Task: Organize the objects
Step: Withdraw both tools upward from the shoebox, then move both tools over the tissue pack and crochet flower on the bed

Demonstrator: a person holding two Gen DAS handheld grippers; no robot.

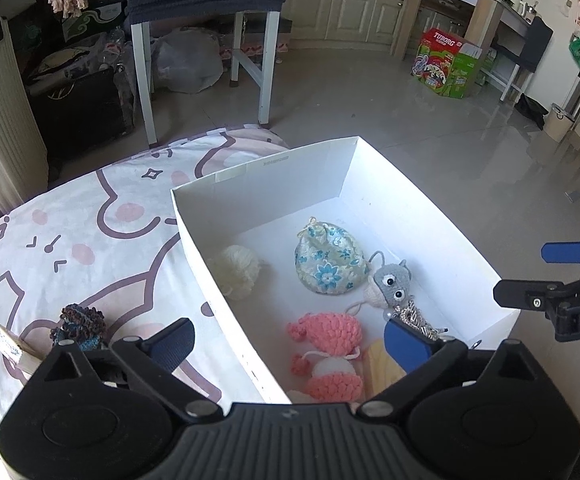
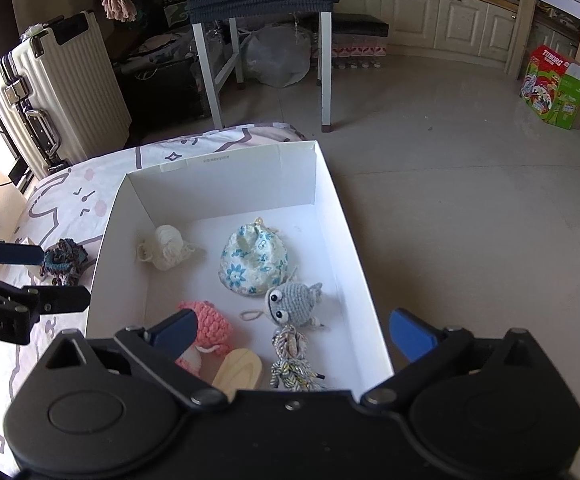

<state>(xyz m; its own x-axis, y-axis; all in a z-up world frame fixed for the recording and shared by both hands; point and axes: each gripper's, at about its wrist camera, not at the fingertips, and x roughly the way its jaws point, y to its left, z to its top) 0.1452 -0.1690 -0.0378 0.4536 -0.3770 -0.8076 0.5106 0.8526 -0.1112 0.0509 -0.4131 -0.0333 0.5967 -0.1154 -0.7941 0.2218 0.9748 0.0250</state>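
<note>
1. Left hand-held gripper (image 1: 290, 344): jaws stand wide apart with nothing between the pads. It straddles the near left wall of the white box (image 1: 194, 216); one blue pad hangs over the bedsheet (image 1: 90, 216), the other over the box interior.
2. Right hand-held gripper (image 2: 292, 330): jaws wide, nothing gripped. Its left pad sits over the box interior, its right pad outside the right wall, above the floor.
3. The box lies on the bedsheet at the edge of the bed, open at the top.
4. Contents of the box: a cream yarn ball (image 2: 168, 246) toward the far left; a floral drawstring pouch (image 2: 254, 260) near the centre; a grey crocheted toy with googly eyes (image 2: 292, 300) just beside the pouch, on a braided cord (image 2: 290, 360); a pink crocheted toy (image 2: 210, 324) at the near left, partly under the right gripper's left pad; a pale wooden piece (image 2: 238, 368) beside it.
5. Outside the box: a dark crocheted piece (image 1: 80, 326) lies on the bedsheet, just ahead of the left gripper's left pad, beside a small wooden clip (image 1: 14, 348).
6. No object touches either gripper.
</note>
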